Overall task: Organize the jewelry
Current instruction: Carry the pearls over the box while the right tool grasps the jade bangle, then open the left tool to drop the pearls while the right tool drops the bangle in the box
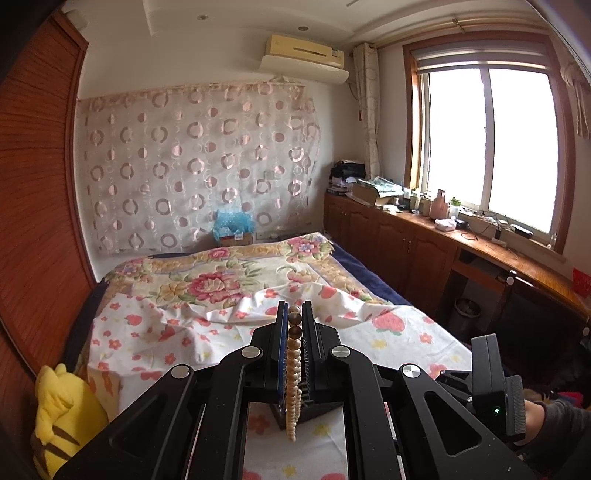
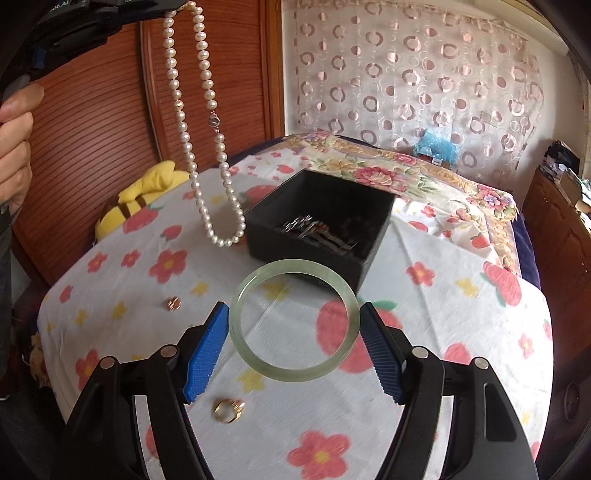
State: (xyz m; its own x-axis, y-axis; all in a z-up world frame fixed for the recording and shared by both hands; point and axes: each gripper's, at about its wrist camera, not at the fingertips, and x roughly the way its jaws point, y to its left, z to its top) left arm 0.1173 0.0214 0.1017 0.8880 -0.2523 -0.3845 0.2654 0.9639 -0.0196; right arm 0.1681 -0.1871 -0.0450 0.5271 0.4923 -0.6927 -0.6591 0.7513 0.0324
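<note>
My left gripper [image 1: 294, 308] is shut on a pearl necklace [image 1: 293, 369], whose beads run between its fingers. From the right wrist view that left gripper [image 2: 177, 5] is at the top left, and the necklace [image 2: 221, 242] dangles from it in a long loop just left of a black box [image 2: 306, 258]. My right gripper [image 2: 294, 308] holds a pale green bangle [image 2: 295, 266] by its two sides between the blue pads, above the flowered cloth [image 2: 424, 332]. The box has metal pieces inside.
A gold ring [image 2: 228, 409] lies on the cloth below the right gripper. A small rose-gold piece [image 2: 173, 303] lies to the left. A yellow plush toy [image 2: 147, 192] sits at the bed's edge by the wooden wardrobe [image 2: 92, 129]. A hand [image 2: 14, 147] grips the left tool.
</note>
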